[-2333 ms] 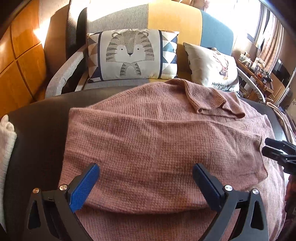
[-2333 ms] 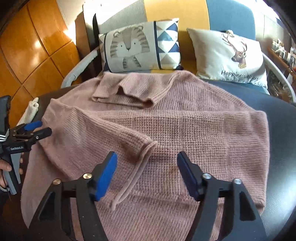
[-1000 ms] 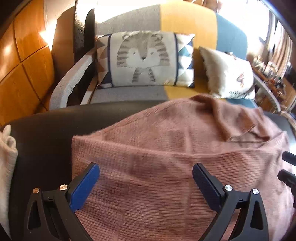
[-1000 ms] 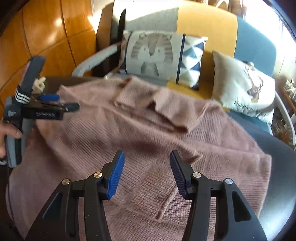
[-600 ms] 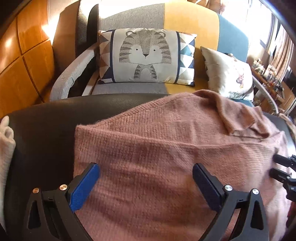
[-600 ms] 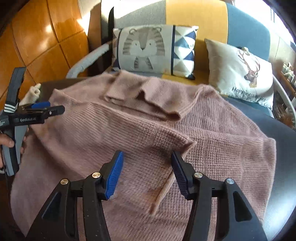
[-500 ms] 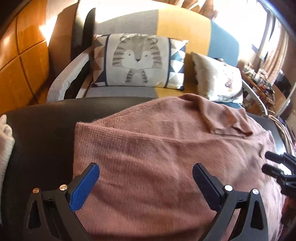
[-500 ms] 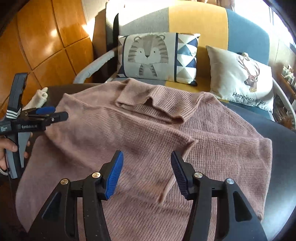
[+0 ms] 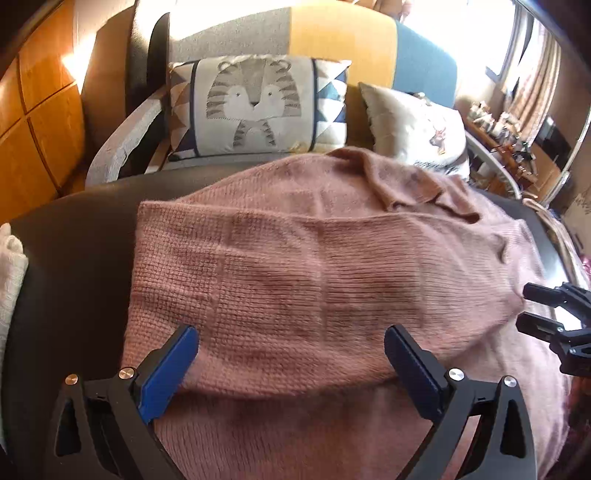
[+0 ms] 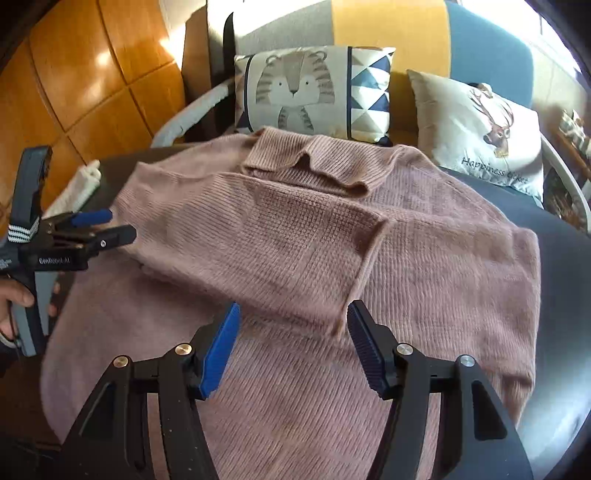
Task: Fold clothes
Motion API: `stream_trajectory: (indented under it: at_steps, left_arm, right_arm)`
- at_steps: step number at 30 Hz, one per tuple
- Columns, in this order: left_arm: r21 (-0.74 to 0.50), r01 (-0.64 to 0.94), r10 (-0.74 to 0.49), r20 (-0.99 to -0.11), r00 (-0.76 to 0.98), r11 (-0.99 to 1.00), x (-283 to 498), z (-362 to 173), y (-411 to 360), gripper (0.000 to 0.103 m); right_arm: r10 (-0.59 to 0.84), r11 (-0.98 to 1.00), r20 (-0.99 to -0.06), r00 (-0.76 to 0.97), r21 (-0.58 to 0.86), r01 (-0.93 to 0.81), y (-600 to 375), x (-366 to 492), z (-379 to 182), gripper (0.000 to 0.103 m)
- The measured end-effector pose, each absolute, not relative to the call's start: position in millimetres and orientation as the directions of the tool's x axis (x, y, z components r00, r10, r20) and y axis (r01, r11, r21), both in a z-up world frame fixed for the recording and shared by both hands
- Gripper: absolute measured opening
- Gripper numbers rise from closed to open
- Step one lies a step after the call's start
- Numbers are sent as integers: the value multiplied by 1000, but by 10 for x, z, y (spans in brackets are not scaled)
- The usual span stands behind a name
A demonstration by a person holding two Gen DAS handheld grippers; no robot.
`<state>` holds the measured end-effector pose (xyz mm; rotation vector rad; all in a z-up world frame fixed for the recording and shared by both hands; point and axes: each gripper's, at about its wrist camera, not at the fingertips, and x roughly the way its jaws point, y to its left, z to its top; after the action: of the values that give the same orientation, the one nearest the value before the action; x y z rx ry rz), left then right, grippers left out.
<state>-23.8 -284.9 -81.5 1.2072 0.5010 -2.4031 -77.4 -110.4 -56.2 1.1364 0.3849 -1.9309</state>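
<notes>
Pink sweater [image 10: 424,258] lay spread across the dark table [image 9: 74,236], collar [image 10: 306,162] at the far end, away from both grippers. One sleeve [image 10: 280,251] was folded across the chest, its cuff [image 10: 364,266] ending just ahead of the right gripper [image 10: 291,350].

The right gripper hung over the near part of the sweater, jaws parted at a moderate gap, blue pads [image 10: 218,354] showing, nothing between them. The cuff's lower corner sat just beyond the gap, closer to the right-hand finger; whether it touched, hard to say.

The left gripper [image 9: 291,365] was spread wide, wider than the right, and gripped nothing. Ahead of it ran the folded sleeve's band of knit, and the sweater's left edge lay just past its left pad [image 9: 166,369]. In the right wrist view that same gripper [image 10: 107,225] appeared off to the left, at the sweater's side, with a hand [image 10: 14,306] around its handle. In the left wrist view the right gripper [image 9: 532,306] poked in from the right, over the sweater's far side.

Left of the left gripper, a white cloth [image 9: 11,266] rested at the table's edge. Beyond the table stood a sofa [image 10: 388,26] with a tiger cushion [image 10: 306,88] and a deer cushion [image 10: 476,125]. The left wrist view was a bit blurred.
</notes>
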Motion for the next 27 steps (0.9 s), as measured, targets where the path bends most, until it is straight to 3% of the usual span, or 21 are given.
stream_trajectory:
  at_steps: [10,16,19,23,27]
  left_arm:
    - [-197,390,-70,-816,-574,-899,195,-747,-2018,103]
    - [-147,388,-91,-841,-533,-910,470,-920,-1656,103]
    - [-113,399,-119,-850,-513,-910,548,-1037,-1586,103]
    - [-97,403,-135,-850,-510,-910,629,-1051,-1530,103]
    - [-118,421,-145,-828,-541,-899,721,-870,-1582,103]
  right_arm:
    - [-535,-717,-800,-271,261,646,-36,-127,-520,64]
    - [-441,-716,-861,-252,168,678,63,247,-833,65]
    - [-452,-700,-848,-276,146,699,78,355,-791,65]
    - [-530,-682,-770,-354,140,717,-69,277,-183,65]
    - [-635,-646,-610,-475,81,759,-278,212,882,65]
